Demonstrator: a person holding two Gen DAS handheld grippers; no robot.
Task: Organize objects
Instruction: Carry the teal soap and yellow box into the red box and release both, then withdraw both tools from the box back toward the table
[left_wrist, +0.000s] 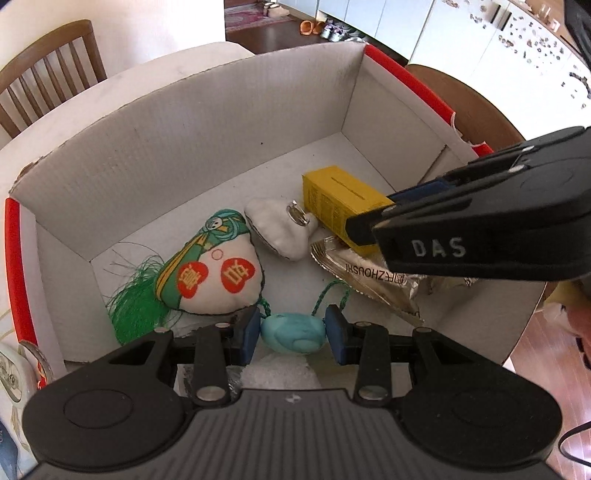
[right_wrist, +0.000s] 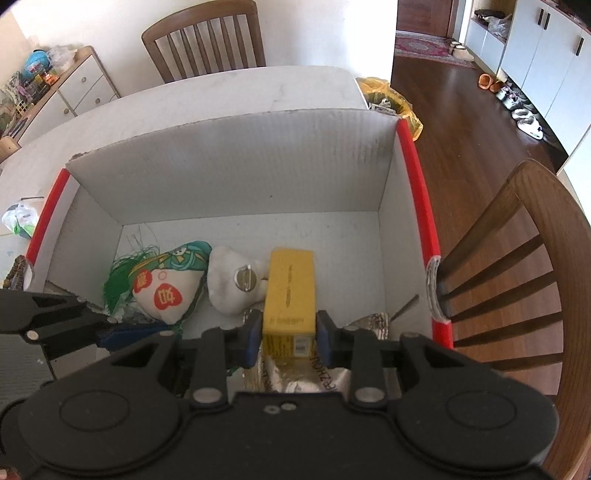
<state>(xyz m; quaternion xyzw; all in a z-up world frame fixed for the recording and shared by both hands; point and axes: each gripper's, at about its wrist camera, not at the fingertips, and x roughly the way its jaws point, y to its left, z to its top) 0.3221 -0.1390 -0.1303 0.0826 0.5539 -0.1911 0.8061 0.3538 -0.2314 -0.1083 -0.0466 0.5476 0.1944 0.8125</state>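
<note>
A white cardboard box (left_wrist: 221, 147) with red edges stands on the table. On its floor lie a white embroidered sachet (left_wrist: 218, 280) with a green tassel, a white pouch (left_wrist: 277, 229) with a metal clip, a yellow carton (left_wrist: 332, 199) and a silver snack packet (left_wrist: 373, 280). My left gripper (left_wrist: 291, 334) is low in the box, shut on a light blue lump (left_wrist: 291, 326) with a green cord. My right gripper (right_wrist: 288, 338) has its pads against both sides of the yellow carton (right_wrist: 291, 284), whose near end rests on the silver packet (right_wrist: 295, 376).
The box (right_wrist: 240, 166) sits on a white table (right_wrist: 221, 96). One wooden chair (right_wrist: 207, 40) stands behind it and another chair (right_wrist: 517, 258) stands right against its right wall. A yellow bag (right_wrist: 391, 99) lies on the floor. A plastic wrapper (right_wrist: 18, 218) lies left of the box.
</note>
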